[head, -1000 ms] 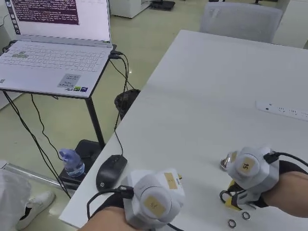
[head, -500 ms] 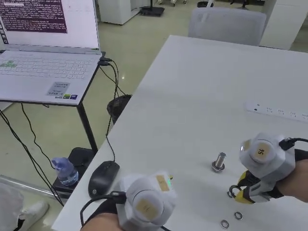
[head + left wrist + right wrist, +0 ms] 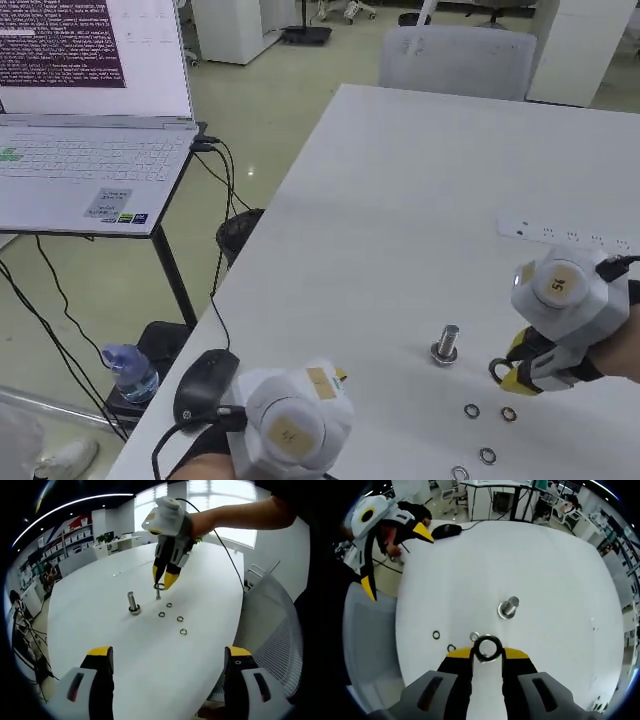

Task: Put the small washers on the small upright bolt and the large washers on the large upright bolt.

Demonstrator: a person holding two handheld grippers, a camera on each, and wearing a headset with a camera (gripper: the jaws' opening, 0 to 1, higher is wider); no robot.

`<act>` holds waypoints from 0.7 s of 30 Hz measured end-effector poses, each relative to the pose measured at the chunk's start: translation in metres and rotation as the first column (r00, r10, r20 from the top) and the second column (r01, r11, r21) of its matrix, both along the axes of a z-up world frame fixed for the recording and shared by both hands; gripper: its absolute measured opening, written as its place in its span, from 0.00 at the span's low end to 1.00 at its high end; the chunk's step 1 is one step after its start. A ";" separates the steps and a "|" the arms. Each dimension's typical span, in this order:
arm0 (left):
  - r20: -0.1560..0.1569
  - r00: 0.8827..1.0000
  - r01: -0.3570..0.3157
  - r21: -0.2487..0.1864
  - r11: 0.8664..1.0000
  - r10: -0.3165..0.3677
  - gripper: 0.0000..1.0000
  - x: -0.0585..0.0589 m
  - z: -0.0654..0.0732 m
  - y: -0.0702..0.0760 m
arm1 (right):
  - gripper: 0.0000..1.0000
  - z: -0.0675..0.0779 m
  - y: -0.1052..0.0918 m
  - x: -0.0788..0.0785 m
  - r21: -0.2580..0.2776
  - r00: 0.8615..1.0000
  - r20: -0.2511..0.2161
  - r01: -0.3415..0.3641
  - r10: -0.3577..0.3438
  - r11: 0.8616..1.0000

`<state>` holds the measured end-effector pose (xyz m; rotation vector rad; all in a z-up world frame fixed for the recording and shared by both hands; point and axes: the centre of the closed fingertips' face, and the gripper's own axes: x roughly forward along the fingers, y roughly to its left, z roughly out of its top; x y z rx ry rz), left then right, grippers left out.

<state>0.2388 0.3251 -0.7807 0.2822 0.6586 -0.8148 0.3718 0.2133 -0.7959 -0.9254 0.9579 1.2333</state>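
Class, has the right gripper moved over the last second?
Yes. The right gripper, holding a washer, has shifted rightward, away from the big bolt, which it partly covered before.

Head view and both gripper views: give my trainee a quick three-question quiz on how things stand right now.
1. True or false: the large bolt lies on its side.
2. What does the right claw grip? A) a washer B) the large bolt C) nothing
3. Fill in: ___ loose washers lie on the table in the head view.
Key: 1 false, it stands upright. 2 A. 3 four.
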 end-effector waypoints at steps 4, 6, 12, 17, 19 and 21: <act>-0.007 1.000 0.007 0.011 1.000 -0.007 0.91 -0.002 -0.004 -0.001 | 0.21 0.002 0.004 0.018 -0.005 1.000 0.019 -0.001 0.001 1.000; -0.008 1.000 0.005 0.007 1.000 -0.005 0.91 -0.002 -0.003 -0.002 | 0.21 0.007 0.010 0.024 0.016 1.000 0.019 0.010 -0.010 1.000; -0.012 1.000 -0.003 0.004 1.000 0.003 0.91 -0.002 -0.004 -0.002 | 0.21 0.014 0.026 0.030 0.036 1.000 0.022 0.009 -0.010 0.999; -0.015 1.000 -0.008 0.006 1.000 0.008 0.90 -0.002 -0.006 -0.002 | 0.22 0.014 0.038 0.031 0.037 1.000 0.017 -0.007 0.006 0.999; -0.014 1.000 -0.011 0.004 1.000 0.011 0.89 -0.001 -0.006 -0.002 | 0.22 0.013 0.042 0.030 0.038 1.000 0.010 -0.009 0.009 0.999; -0.013 1.000 -0.009 0.008 1.000 0.009 0.89 -0.001 -0.007 -0.002 | 0.22 0.011 0.046 0.028 0.037 1.000 0.003 -0.014 0.014 0.999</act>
